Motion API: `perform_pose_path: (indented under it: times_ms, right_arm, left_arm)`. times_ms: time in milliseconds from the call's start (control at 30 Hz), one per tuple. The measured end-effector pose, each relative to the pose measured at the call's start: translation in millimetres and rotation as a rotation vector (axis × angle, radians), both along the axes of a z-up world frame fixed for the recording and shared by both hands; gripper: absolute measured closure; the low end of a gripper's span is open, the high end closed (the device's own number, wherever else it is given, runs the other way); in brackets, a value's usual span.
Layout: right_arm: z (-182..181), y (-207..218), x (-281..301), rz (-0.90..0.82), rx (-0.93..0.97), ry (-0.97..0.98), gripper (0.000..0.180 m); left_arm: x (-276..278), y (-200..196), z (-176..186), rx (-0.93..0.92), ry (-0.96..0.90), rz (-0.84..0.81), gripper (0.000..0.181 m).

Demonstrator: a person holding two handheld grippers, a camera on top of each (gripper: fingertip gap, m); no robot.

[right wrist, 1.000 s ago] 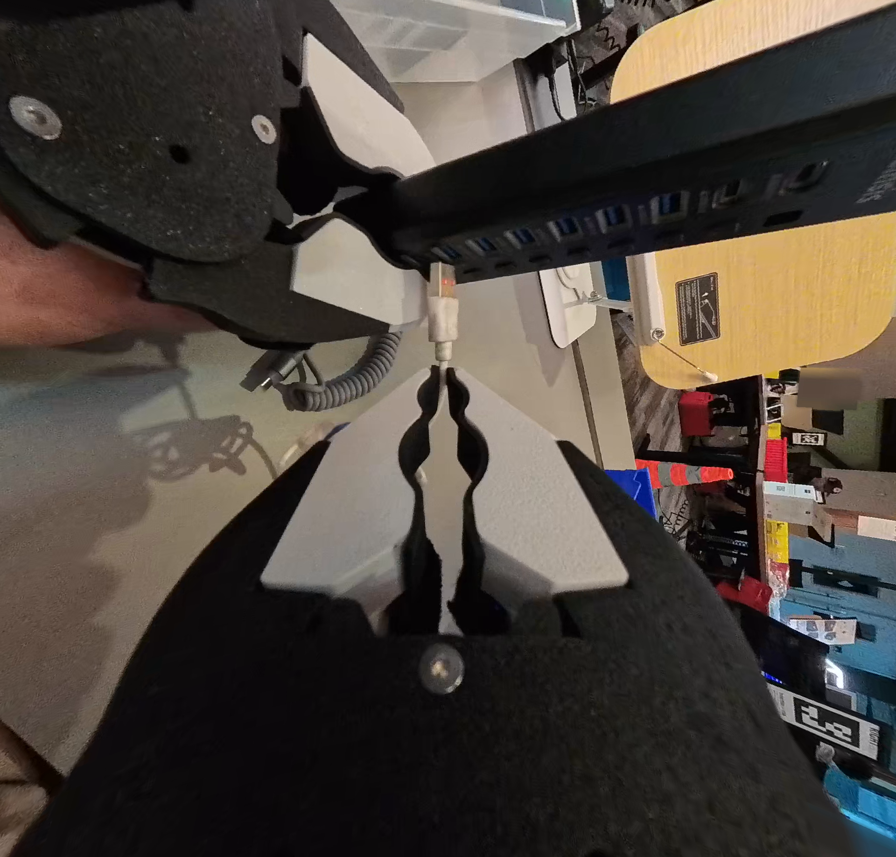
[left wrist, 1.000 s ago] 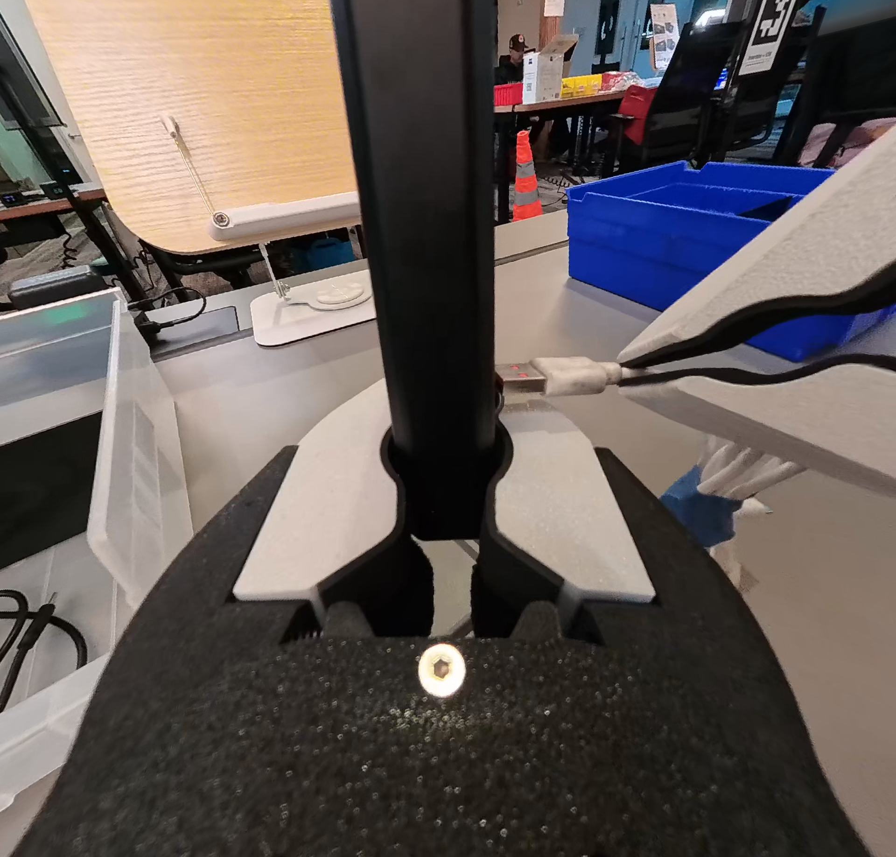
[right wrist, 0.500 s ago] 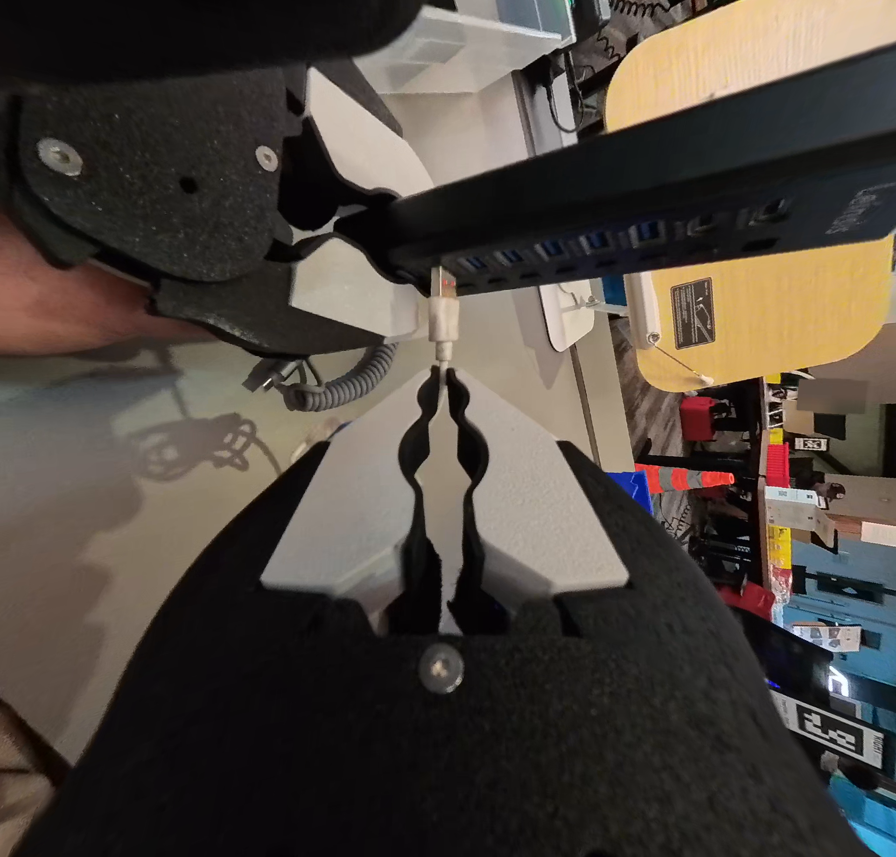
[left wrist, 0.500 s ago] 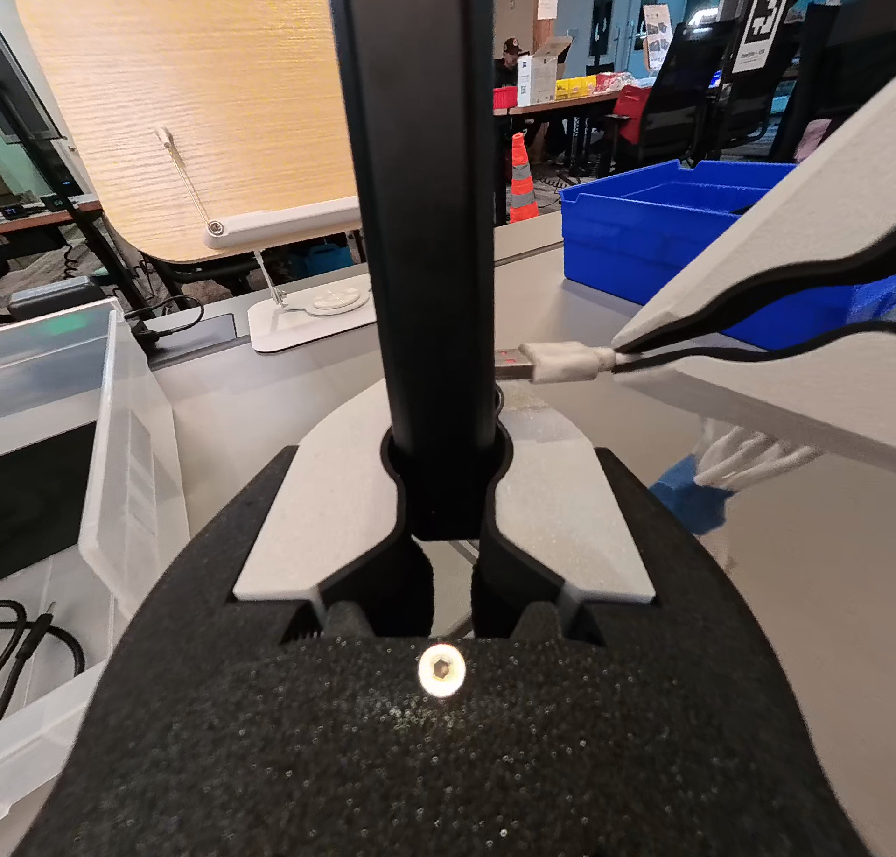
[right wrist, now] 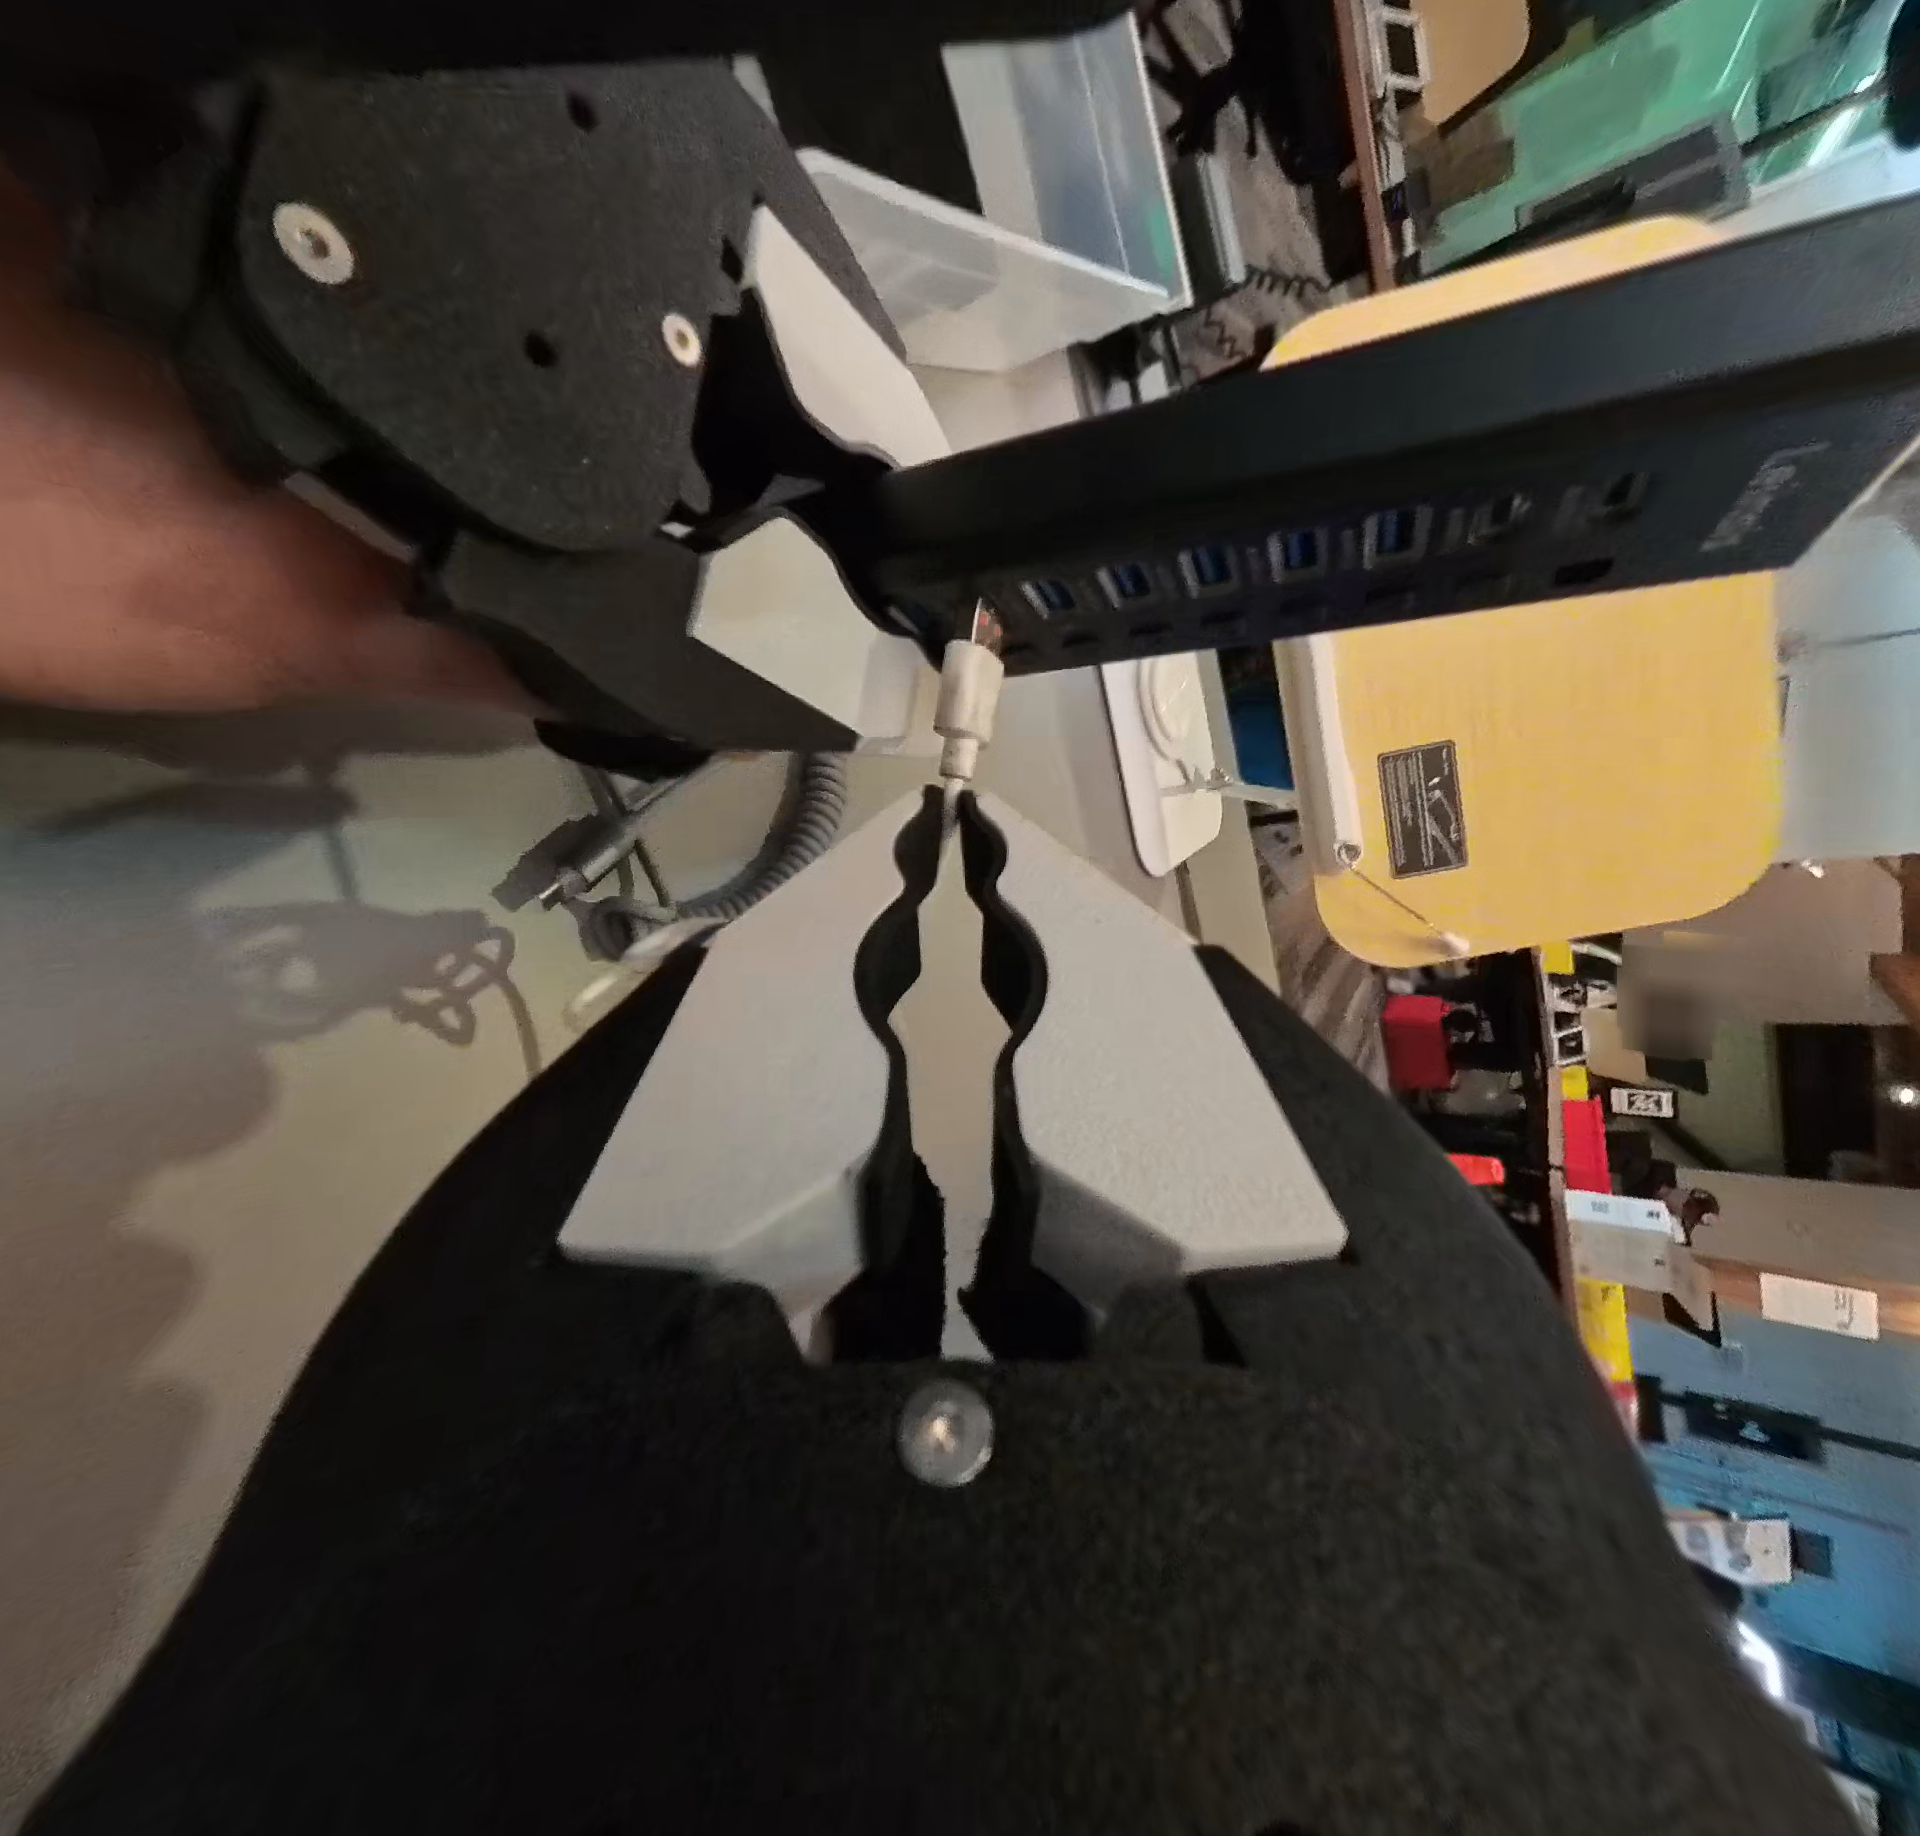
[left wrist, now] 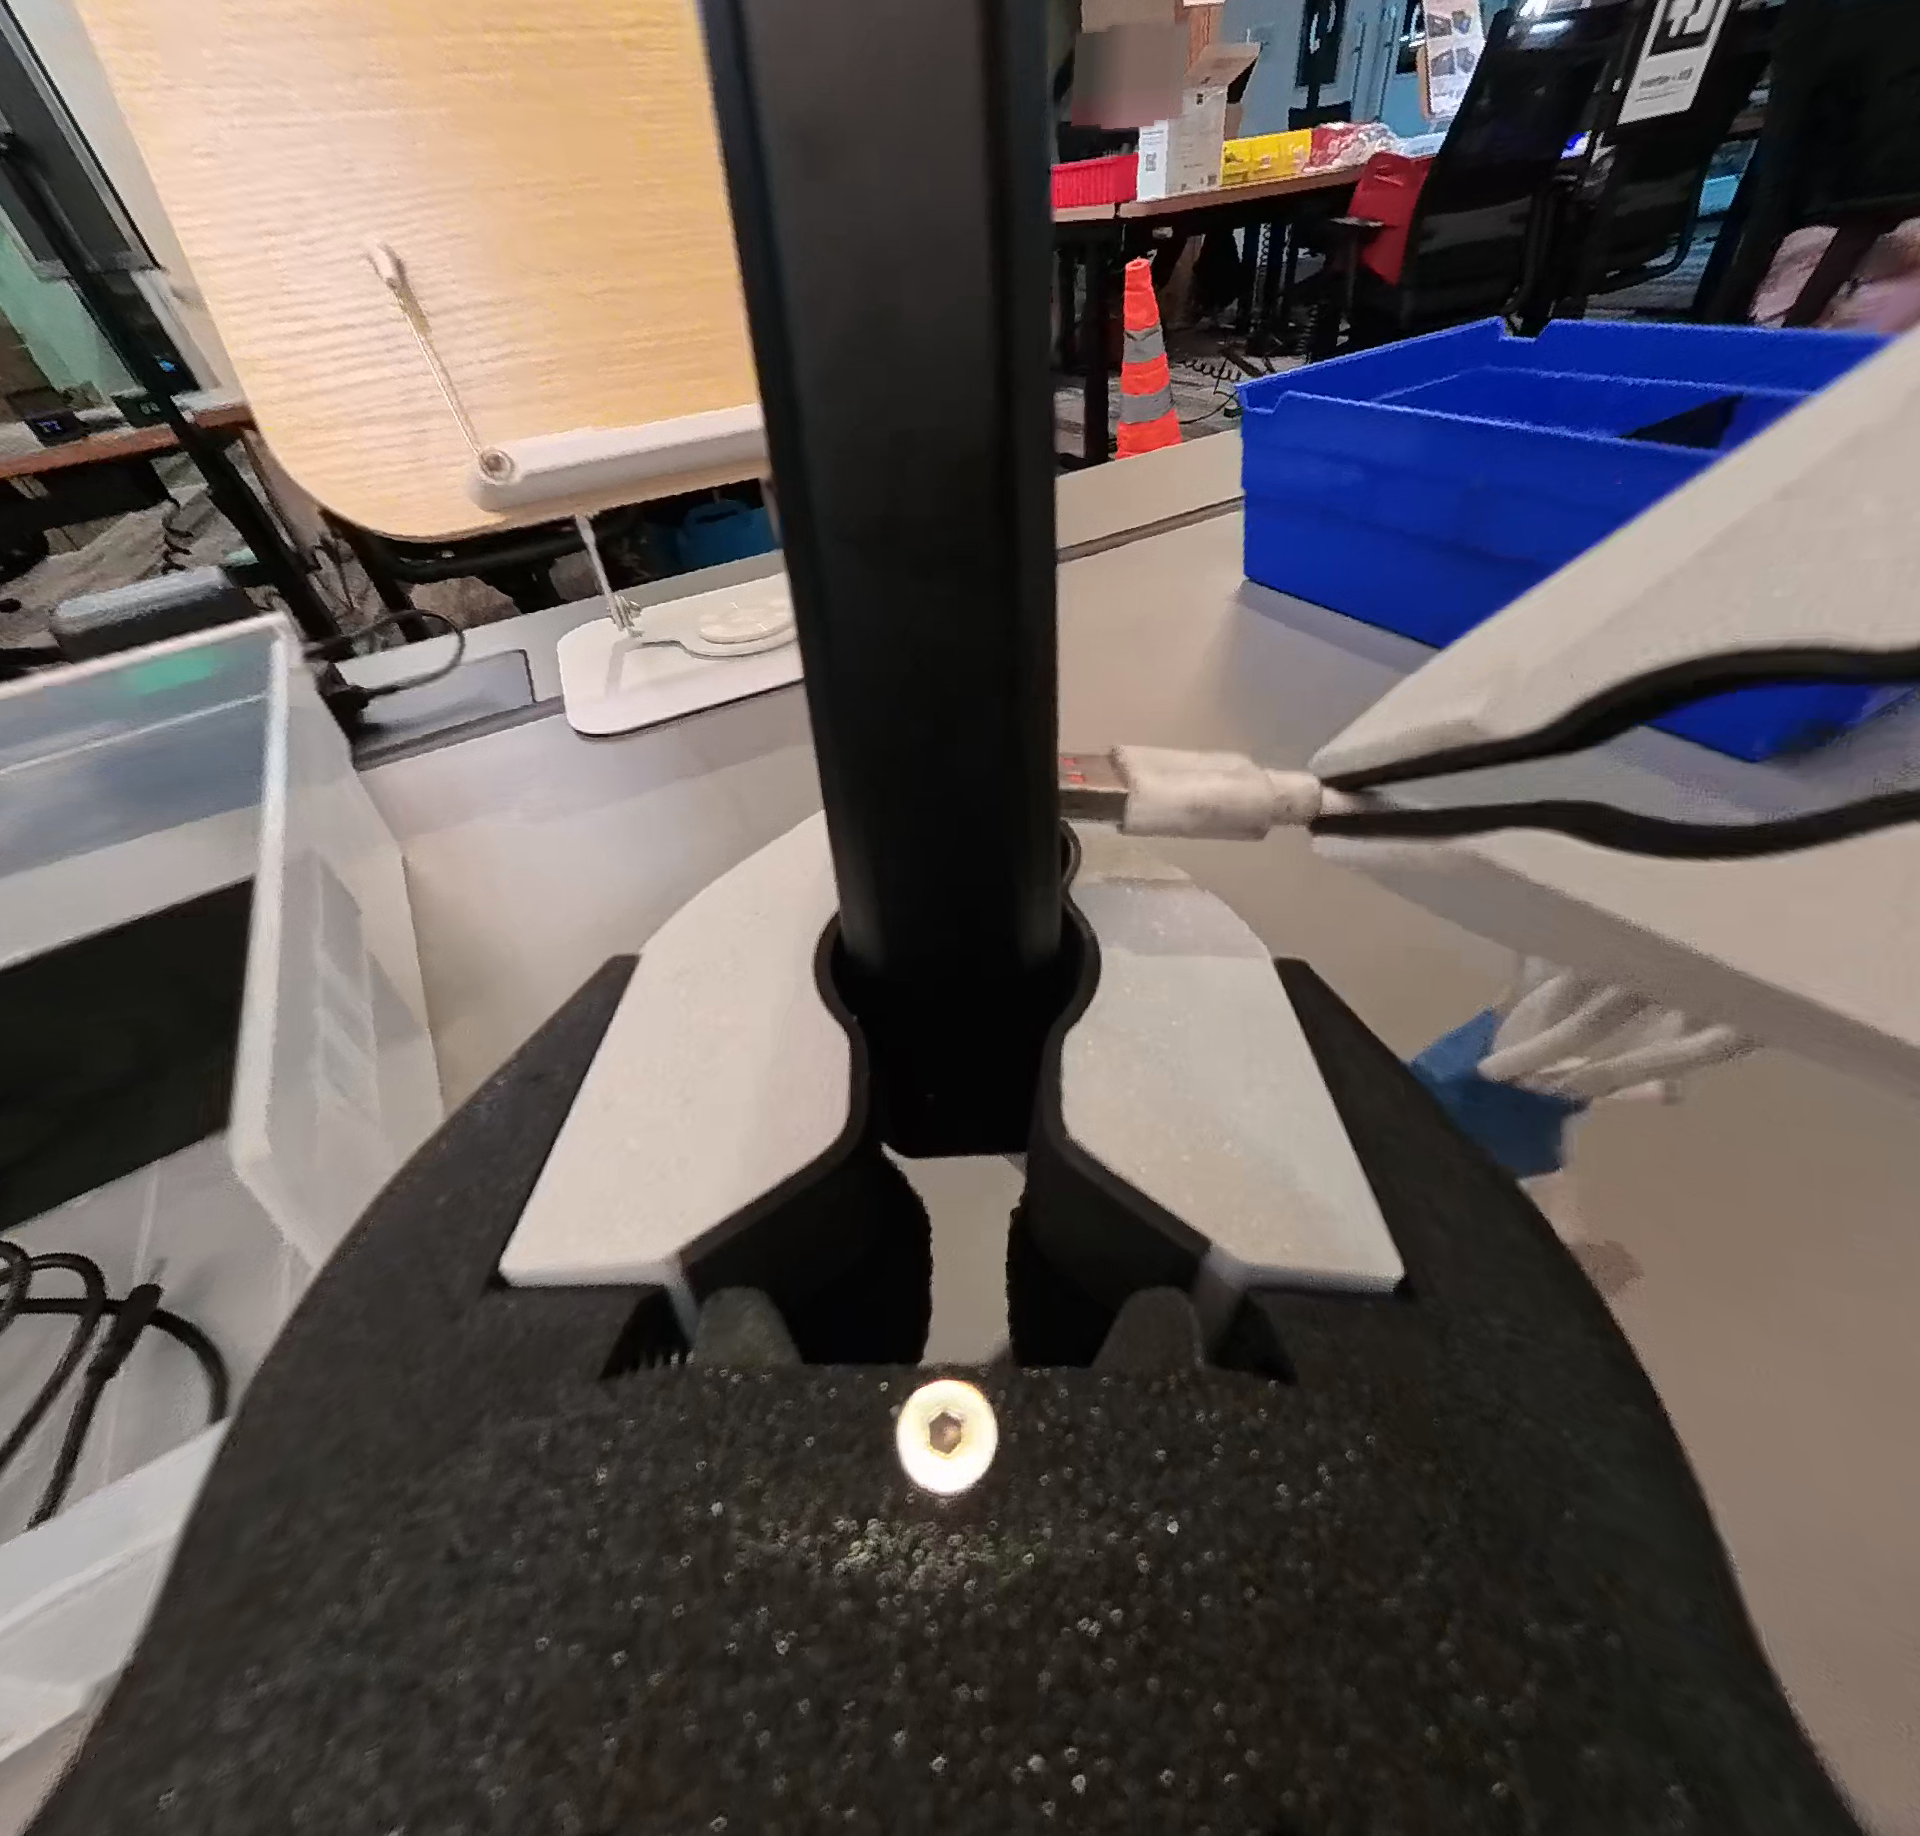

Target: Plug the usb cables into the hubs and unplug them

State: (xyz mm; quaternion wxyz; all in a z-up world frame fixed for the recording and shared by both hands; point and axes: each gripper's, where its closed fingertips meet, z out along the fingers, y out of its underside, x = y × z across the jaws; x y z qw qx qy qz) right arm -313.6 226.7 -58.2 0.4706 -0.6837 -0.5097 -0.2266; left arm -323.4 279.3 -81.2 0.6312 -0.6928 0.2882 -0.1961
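Note:
My left gripper (left wrist: 951,965) is shut on a long black USB hub (left wrist: 894,436) and holds it upright above the table. In the right wrist view the hub (right wrist: 1455,498) shows a row of blue ports. My right gripper (right wrist: 945,804) is shut on the cord of a white USB cable just behind its plug (right wrist: 968,690). The plug's metal tip meets the hub's port side near the left gripper (right wrist: 810,581). In the left wrist view the plug (left wrist: 1184,799) comes in from the right, held by the right gripper (left wrist: 1325,799); how deep it sits is hidden.
A blue bin (left wrist: 1538,498) stands at the back right. A clear plastic box (left wrist: 270,903) with dark cables is at the left. A white stand base (left wrist: 675,654) sits behind the hub. A grey coiled cable (right wrist: 790,851) and a white cable bundle (left wrist: 1579,1038) lie on the grey table (left wrist: 1714,1371).
The plug has moved in against the hub's side. The right wrist view has swung, so the plug now sits tilted. The left gripper keeps holding the hub.

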Motion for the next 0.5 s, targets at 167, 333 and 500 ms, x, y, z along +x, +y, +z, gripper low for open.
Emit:
perform_pose_path:
  times_ms: [167, 333, 500]
  right_arm:
    - [2.9, 2.3, -2.5, 0.034, 0.015, 0.07, 0.177]
    - [6.5, 2.7, -4.4, 0.051, -0.073, 0.272, 0.177]
    - [4.1, 2.3, -9.0, 0.045, -0.25, 0.553, 0.161]
  left_arm:
    - [0.7, 0.4, -2.2, -0.045, -0.043, -0.024, 0.15]
    - [5.0, -3.3, -2.4, -0.135, -0.163, -0.075, 0.15]
    - [8.5, -5.9, 2.2, -0.167, -0.251, -0.126, 0.15]
